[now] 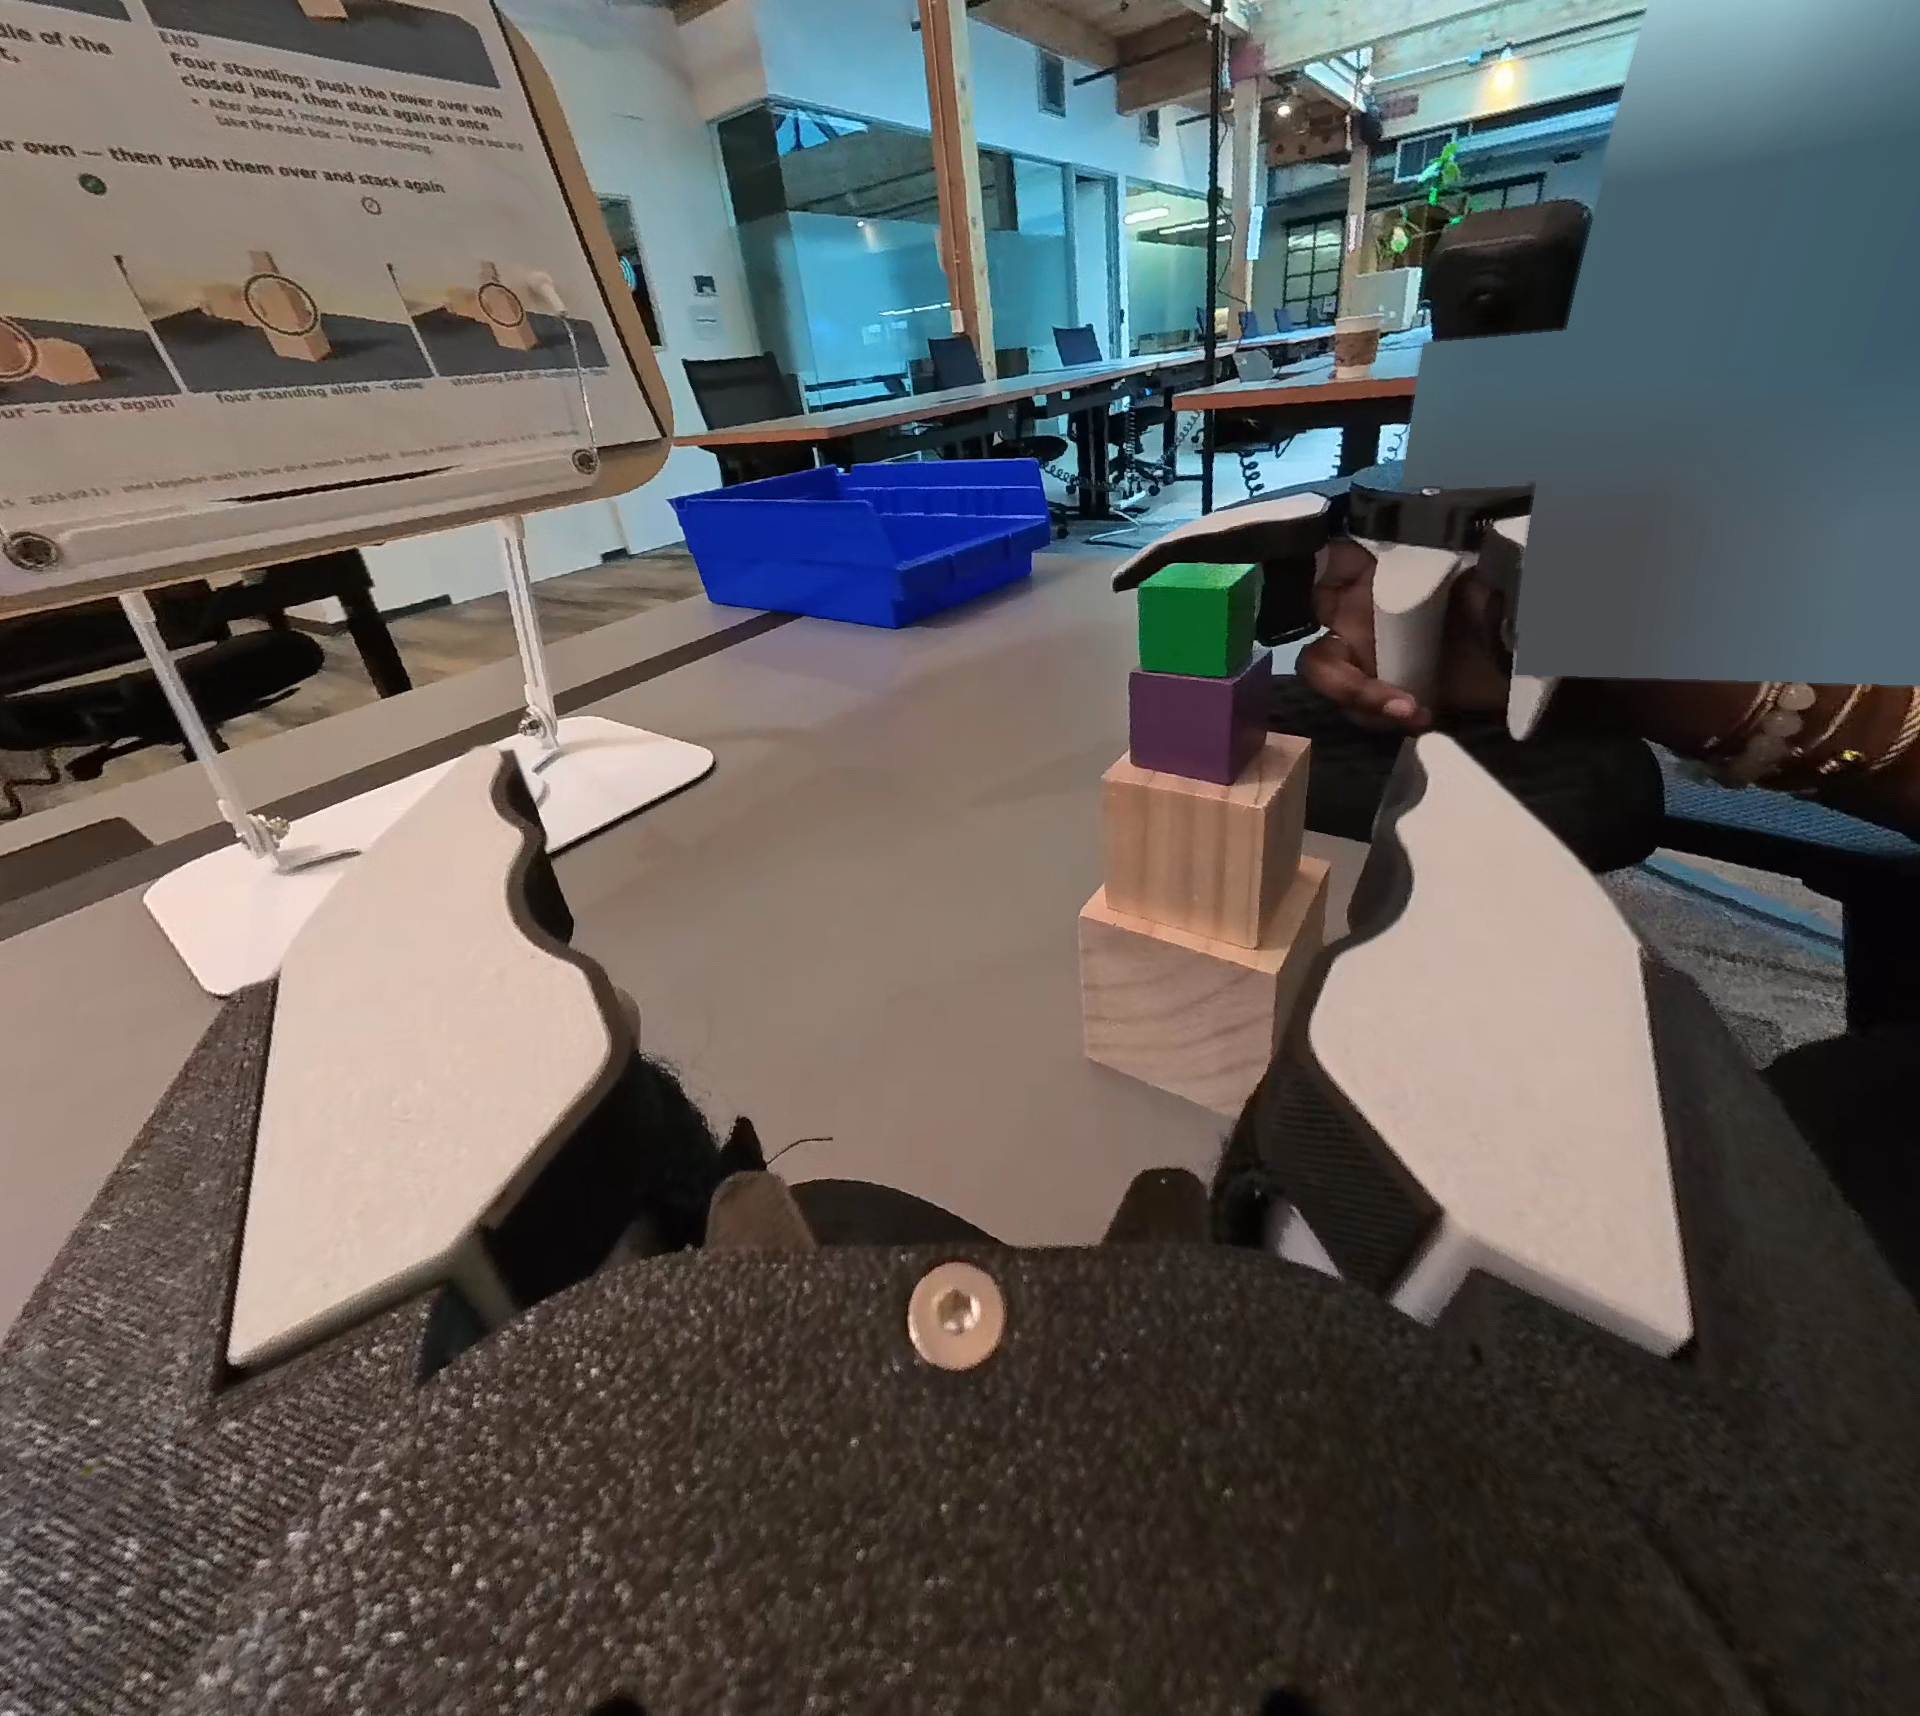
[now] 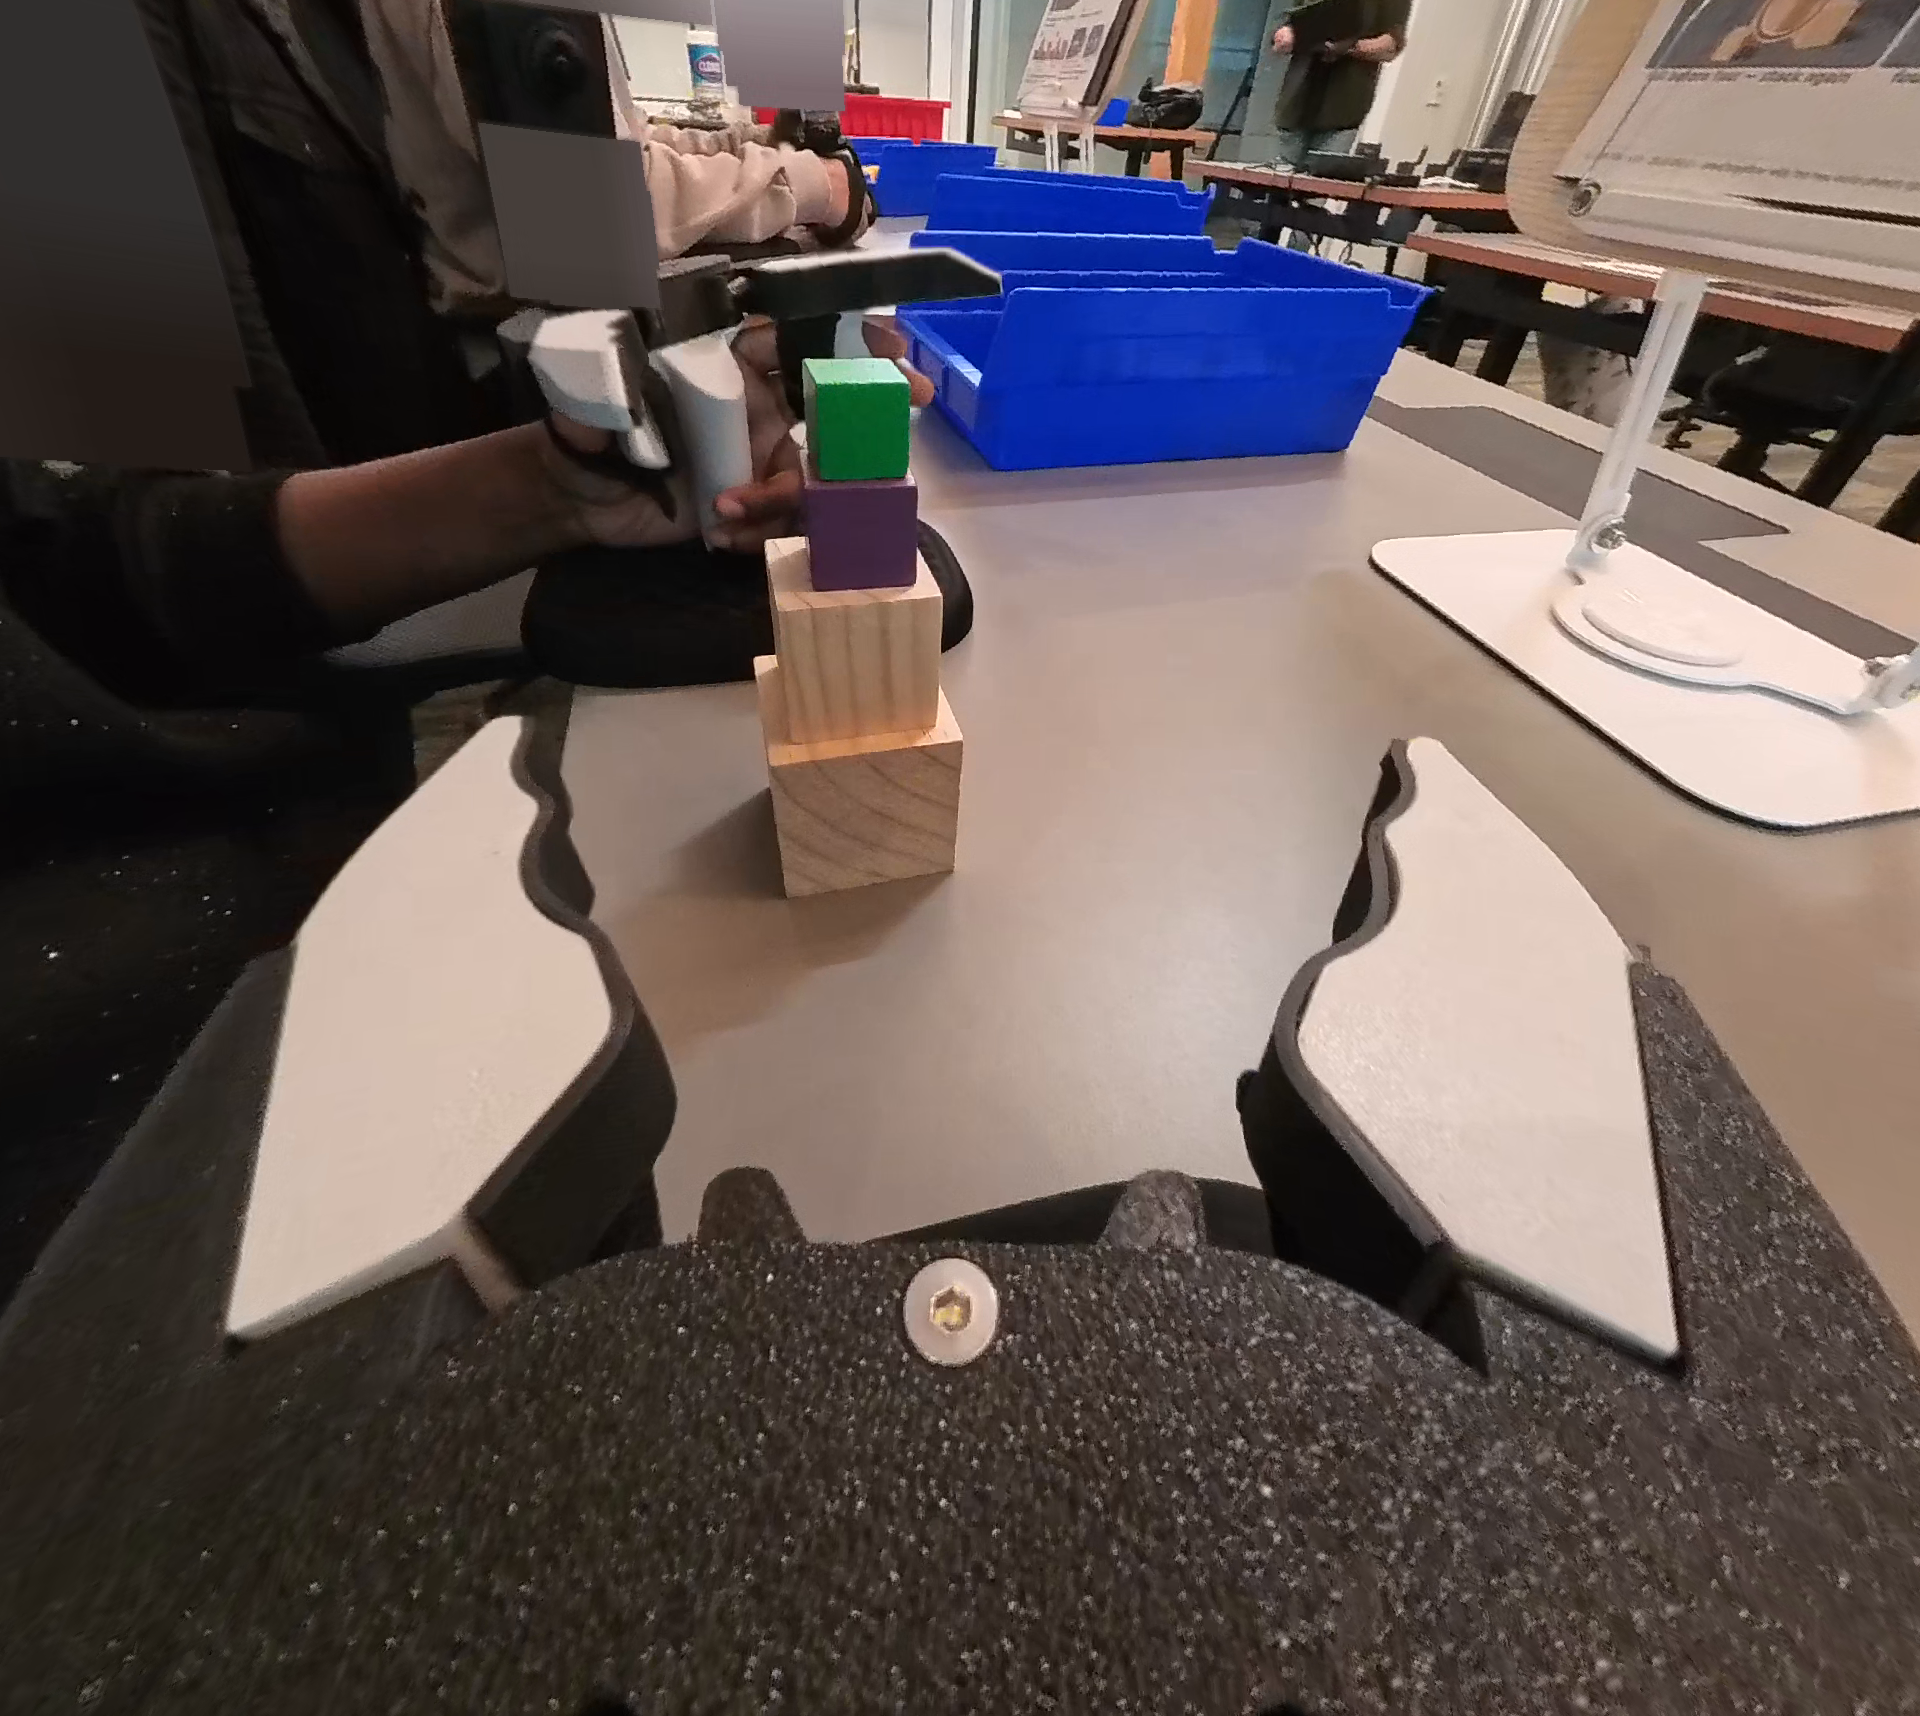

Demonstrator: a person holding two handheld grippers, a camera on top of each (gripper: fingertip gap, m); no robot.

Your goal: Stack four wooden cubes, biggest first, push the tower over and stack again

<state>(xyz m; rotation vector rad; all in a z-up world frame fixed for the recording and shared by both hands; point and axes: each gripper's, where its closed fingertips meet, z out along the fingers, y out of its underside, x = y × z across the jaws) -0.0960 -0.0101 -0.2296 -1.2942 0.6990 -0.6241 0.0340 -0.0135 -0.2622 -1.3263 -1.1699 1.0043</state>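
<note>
A tower of four cubes stands on the grey table (image 1: 831, 887): a large wooden cube (image 1: 1184, 1001) at the bottom, a smaller wooden cube (image 1: 1195, 845), a purple cube (image 1: 1195, 721) and a green cube (image 1: 1195, 622) on top. My left gripper (image 1: 966, 752) is wide open and empty, and the tower stands just inside its right finger (image 1: 1475, 991). My right gripper (image 2: 958, 739) is wide open and empty. In its view the tower, with bottom cube (image 2: 868, 819) and green cube (image 2: 857, 419), stands ahead, left of centre, apart from both fingers. Each view shows the other gripper's finger (image 1: 1216, 539) (image 2: 873, 279) beyond the green cube.
A blue bin (image 1: 862, 544) (image 2: 1153, 378) sits on the table behind the tower. An instruction board (image 1: 260, 160) on a white stand with a flat base (image 1: 603, 773) (image 2: 1662, 690) stands to one side. More blue bins (image 2: 1060, 201) and seated people are farther back.
</note>
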